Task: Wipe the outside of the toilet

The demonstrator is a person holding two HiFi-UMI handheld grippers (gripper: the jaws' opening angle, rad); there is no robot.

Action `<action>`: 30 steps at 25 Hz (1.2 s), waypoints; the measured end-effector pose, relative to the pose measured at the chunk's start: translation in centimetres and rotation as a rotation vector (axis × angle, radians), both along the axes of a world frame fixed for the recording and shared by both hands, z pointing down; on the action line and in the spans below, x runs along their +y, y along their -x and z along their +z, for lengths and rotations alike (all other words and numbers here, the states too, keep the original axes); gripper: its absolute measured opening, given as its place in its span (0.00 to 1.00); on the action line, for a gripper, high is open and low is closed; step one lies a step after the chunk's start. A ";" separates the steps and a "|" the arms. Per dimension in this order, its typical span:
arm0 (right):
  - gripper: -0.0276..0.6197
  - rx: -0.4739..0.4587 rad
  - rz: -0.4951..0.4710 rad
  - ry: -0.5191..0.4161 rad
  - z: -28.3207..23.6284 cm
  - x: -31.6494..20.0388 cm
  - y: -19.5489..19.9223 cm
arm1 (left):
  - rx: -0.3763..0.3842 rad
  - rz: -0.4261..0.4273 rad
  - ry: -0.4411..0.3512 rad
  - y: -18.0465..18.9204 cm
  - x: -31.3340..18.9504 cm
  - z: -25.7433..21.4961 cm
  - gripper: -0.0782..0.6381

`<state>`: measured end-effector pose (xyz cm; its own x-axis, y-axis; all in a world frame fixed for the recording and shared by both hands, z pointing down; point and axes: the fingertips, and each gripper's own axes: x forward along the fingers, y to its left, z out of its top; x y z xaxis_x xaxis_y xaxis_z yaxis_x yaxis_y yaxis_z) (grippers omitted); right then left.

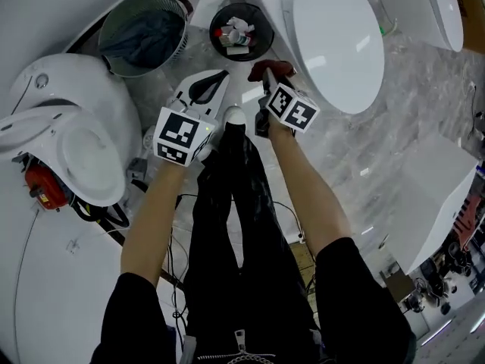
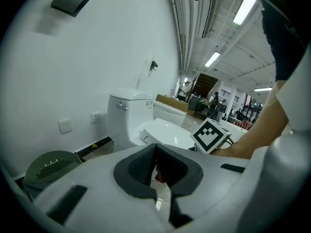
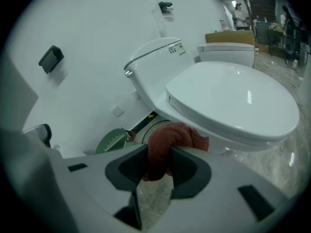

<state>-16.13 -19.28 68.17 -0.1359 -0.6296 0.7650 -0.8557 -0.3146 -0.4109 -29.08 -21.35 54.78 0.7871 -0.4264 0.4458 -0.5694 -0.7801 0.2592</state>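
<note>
Marble floor (image 1: 424, 105) under me, white wall ahead. Toilet (image 1: 337, 48) sits front-right w/ its lid down and tank against the wall. A 2nd toilet (image 1: 76, 135) is on my left. Btwn the two stand a green bin (image 1: 144, 32) w/ a dark bag inside and, just right of it, a small black bin (image 1: 242, 30) holding bits of trash.

L gripper (image 1: 208, 89) is held low over the floor in front of the bins. Its jaws are together and nothing's in them.

R gripper (image 3: 158, 166) is just beside it, pointed at the toilet's bowl from the left-front, jaws clamped on a red-brown cloth (image 3: 170, 137). The cloth bunches up over the jaw tips, near the bowl's underside. From the head view it looks just apart from the bowl, not touching.
</note>
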 end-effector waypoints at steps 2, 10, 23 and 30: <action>0.23 0.010 0.026 0.013 2.8 -1.0 -0.6 | -0.005 0.007 0.014 -0.1 -0.4 2.3 0.11; 0.23 0.047 0.144 0.006 8.2 -6.4 -2.4 | 0.005 0.001 0.066 1.7 -0.7 7.3 0.11; 0.22 0.073 0.323 0.032 9.4 -1.9 -6.2 | 0.001 0.072 0.099 1.3 0.8 8.9 0.11; 0.22 0.093 0.394 0.056 9.7 5.5 -9.3 | 0.001 0.153 0.102 -0.2 4.3 9.3 0.11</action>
